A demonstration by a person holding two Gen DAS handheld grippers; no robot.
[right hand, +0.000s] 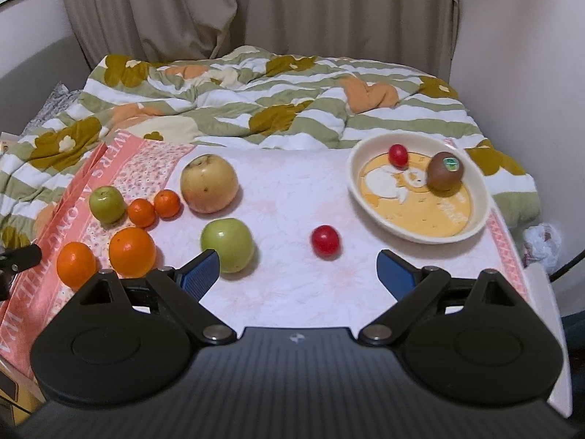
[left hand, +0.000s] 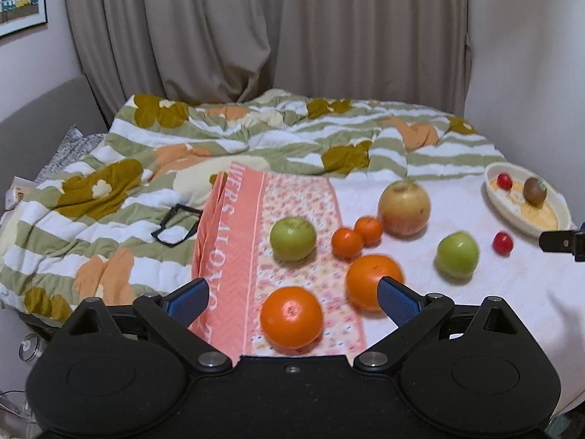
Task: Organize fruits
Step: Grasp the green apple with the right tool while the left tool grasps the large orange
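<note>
Pink cloth (right hand: 292,190); scattered fruit, bowl (right hand: 475,219).

Right gripper (right hand: 298,269), jaws apart, above the cloth; red tomato (right hand: 325,240) just ahead between them, bowl (right hand: 479,197) ahead-right, green apple (right hand: 227,244) beside the left finger.

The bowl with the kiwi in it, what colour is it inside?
The bowl is cream-rimmed, yellow-orange inside with a white cartoon picture; clearest in the right wrist view.

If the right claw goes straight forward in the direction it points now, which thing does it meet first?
Most likely the loose red fruit on the white cloth, which lies between the open fingers of the right claw, slightly ahead. The green apple sits just off the left finger's line. Depth is hard to judge here.
</note>
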